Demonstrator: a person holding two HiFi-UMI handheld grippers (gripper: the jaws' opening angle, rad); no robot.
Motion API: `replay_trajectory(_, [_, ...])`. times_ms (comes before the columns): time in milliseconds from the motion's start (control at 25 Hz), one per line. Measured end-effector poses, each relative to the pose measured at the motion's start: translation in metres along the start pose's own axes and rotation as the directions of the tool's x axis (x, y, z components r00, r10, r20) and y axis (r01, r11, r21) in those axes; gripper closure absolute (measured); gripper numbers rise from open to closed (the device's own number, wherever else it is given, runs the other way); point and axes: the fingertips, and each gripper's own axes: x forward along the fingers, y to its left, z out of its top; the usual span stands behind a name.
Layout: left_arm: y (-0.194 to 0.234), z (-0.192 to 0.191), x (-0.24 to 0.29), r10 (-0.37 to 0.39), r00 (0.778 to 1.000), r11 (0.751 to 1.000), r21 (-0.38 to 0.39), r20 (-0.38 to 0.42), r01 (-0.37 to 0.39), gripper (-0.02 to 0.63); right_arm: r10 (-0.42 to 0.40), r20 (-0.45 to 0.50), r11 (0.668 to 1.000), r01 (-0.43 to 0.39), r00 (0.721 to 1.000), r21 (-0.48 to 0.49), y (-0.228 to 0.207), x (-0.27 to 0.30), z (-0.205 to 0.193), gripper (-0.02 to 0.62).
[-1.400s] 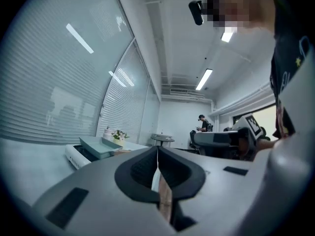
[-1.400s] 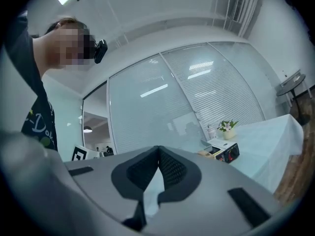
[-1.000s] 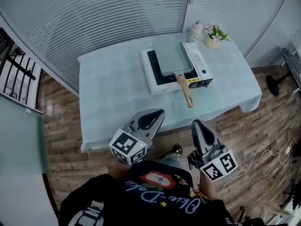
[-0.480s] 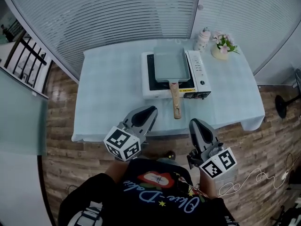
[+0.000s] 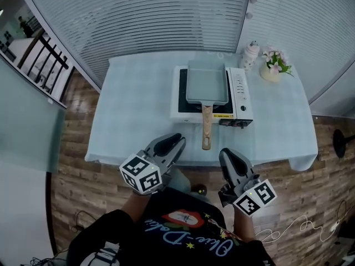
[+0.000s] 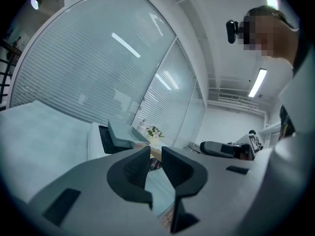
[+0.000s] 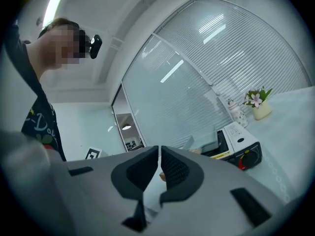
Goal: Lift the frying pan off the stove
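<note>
Below, stove (image 5: 239, 92) on tablecloth (image 5: 136, 110), wood floor (image 5: 69, 187)

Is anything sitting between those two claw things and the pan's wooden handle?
Nothing visible does. The frying pan rests on the stove, its handle pointing toward the person. Only bare tablecloth lies between it and the left gripper and right gripper. The left gripper's jaws have just been opening, with nothing between them.

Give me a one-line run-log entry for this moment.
phase: pre-grasp | frying pan: on stove, untouched | left hand-held gripper: jaws just opening, empty | right hand-held gripper: shut, empty
</note>
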Motion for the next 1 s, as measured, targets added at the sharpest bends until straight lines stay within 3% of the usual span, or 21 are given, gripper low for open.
replay_trajectory(280, [0.010, 0.002, 0.024, -0.086, 0.996, 0.983, -0.164, 0.013, 0.087, 0.505, -0.003, -0.026, 0.999, 0.004, 1.000, 0.034, -0.014, 0.009, -0.003, 0.576])
replay_trajectory(480, [0.021, 0.005, 0.048, -0.162, 0.986, 0.943, -0.291, 0.028, 0.163, 0.483, -0.005, -0.059, 0.998, 0.009, 0.998, 0.063, -0.023, 0.023, -0.008, 0.556])
replay_trajectory(640, [0.027, 0.004, 0.061, -0.199, 0.980, 0.912, -0.361, 0.023, 0.193, 0.453, 0.013, -0.050, 0.987, -0.004, 0.999, 0.159, -0.025, 0.035, -0.011, 0.542])
replay_trajectory(840, [0.029, -0.003, 0.079, -0.248, 0.969, 0.861, -0.454, 0.014, 0.227, 0.413, 0.029, -0.053, 0.963, -0.013, 0.998, 0.269, -0.036, 0.046, -0.018, 0.505])
replay_trajectory(1000, [0.032, -0.005, 0.088, -0.249, 0.967, 0.794, -0.560, 0.055, 0.236, 0.393, 0.042, -0.082, 0.952, -0.016, 0.996, 0.304, -0.039, 0.052, -0.024, 0.466])
